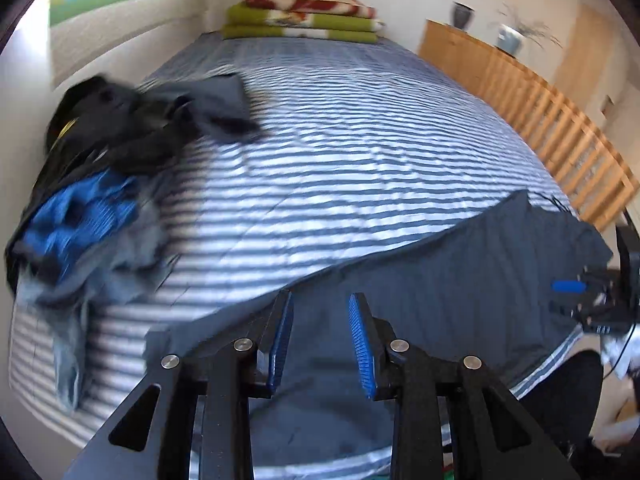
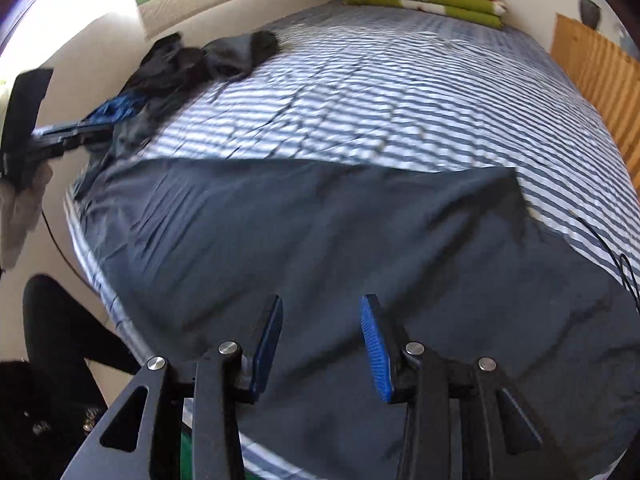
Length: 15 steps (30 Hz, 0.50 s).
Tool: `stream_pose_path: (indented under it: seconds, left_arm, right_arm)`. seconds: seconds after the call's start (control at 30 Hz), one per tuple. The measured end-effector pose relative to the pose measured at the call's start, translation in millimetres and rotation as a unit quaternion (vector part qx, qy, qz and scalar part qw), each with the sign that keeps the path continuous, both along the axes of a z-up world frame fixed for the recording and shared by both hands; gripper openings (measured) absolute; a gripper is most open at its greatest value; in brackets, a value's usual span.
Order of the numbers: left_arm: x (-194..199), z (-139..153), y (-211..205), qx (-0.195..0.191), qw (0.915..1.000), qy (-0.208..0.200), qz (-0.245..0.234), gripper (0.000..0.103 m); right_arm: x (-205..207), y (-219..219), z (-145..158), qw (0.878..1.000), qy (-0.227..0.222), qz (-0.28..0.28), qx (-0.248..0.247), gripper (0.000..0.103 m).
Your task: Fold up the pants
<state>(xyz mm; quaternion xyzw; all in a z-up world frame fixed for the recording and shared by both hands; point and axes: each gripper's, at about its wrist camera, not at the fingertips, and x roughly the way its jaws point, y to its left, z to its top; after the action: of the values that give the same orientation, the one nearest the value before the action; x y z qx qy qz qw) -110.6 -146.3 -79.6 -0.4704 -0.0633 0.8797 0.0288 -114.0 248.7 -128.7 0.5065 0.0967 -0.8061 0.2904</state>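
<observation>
Dark grey pants (image 2: 340,248) lie spread flat across the near end of a striped bed (image 2: 380,92); the same pants (image 1: 460,272) fill the lower right of the left wrist view. My left gripper (image 1: 320,312) hovers open above the pants' near edge, nothing between its blue pads. My right gripper (image 2: 322,316) is also open, just above the cloth near its middle. The right gripper (image 1: 576,292) shows at the far right of the left wrist view, and the left gripper (image 2: 68,138) appears at the left edge of the right wrist view.
A heap of dark and blue clothes (image 1: 100,168) lies along the bed's left side by the wall. Folded green and red blankets (image 1: 304,16) sit at the far end. A wooden slatted frame (image 1: 540,108) runs along the right. A person's dark-clothed leg (image 2: 60,328) stands at lower left.
</observation>
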Motion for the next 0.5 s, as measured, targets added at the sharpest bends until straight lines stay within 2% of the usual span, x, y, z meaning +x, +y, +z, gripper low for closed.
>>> stream_pose_path:
  seconds: [0.07,0.13,0.2,0.23,0.27,0.33,0.4,0.5]
  left_arm:
    - [27.5,-11.3,-45.5,0.014,0.998,-0.009,0.061,0.033]
    - [53.3,-28.8,-86.5,0.026,0.9946,-0.021,0.098,0.045]
    - [71.4,-49.4,-114.7,0.037,0.9905,-0.034,0.128,0.049]
    - [76.9,-59.0,-125.0,0.051,0.9889,-0.041,0.133,0.054]
    - [80.6,-67.9,-133.8,0.065,0.9872,-0.045,0.138,0.057]
    - [84.1,-84.9,-142.6,0.076,0.9854,-0.047,0.145,0.064]
    - [81.5,-98.9,-143.1,0.09,0.9837,-0.051,0.147,0.064]
    - [78.1,-110.2,-141.0,0.119,0.9806,-0.059,0.144,0.064]
  right_arm:
    - [23.5,-28.5,-14.7,1.0,-0.001,0.024,0.015,0.036]
    - [38.5,-50.0,-38.6,0.998,-0.026,0.042,0.026,0.036]
    - [47.6,-66.2,-63.5,0.995,-0.056,0.055,0.054,0.037]
    - [54.6,-70.3,-61.2,0.996,-0.027,0.059,0.065,0.037]
    - [58.3,-74.7,-58.6,0.995,-0.027,0.063,0.079,0.037]
    - [57.0,-74.7,-43.6,0.997,-0.037,0.05,0.054,0.037]
    - [57.5,-78.4,-24.2,0.998,-0.038,0.04,0.026,0.037]
    - [68.3,-97.7,-1.7,0.998,-0.012,0.052,0.02,0.037]
